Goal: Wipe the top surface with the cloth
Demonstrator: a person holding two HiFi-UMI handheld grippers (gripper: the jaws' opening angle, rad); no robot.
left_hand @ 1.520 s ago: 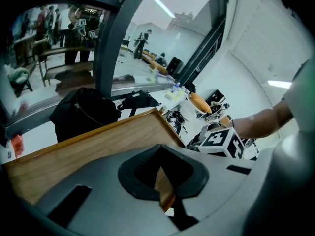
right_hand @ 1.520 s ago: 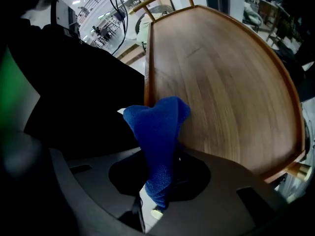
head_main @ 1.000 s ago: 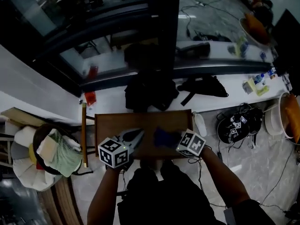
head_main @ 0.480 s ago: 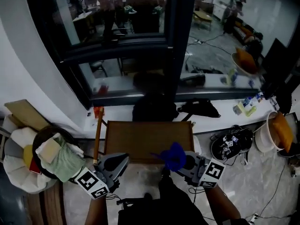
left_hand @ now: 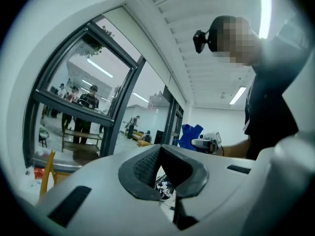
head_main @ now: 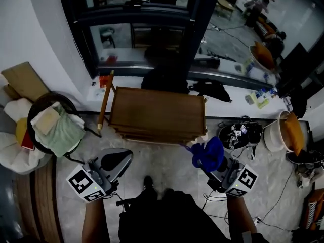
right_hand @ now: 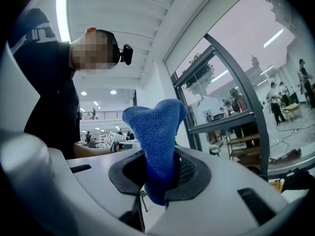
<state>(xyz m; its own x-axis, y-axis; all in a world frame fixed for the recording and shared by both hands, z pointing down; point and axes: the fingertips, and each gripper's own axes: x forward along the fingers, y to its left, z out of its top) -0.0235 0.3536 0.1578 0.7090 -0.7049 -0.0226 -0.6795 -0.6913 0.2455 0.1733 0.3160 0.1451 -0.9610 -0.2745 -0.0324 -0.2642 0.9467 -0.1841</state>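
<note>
Right gripper (head_main: 212, 161) clamps blue cloth (head_main: 206, 152), clear of table top (head_main: 157, 110); left gripper (head_main: 121, 159) nearly closed, empty. Risk: cloth bunched, jaw tips could scrape wood, wipe patchy

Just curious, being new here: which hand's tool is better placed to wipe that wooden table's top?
Right. The right tool grips the blue cloth close to the wooden table; the left tool holds nothing.

The bare worktop (head_main: 157, 110) can be reached across open floor (head_main: 167, 160) at the front; its left side is flanked by a leaning wooden stick (head_main: 105, 101), its back by a black bag (head_main: 163, 80).
</note>
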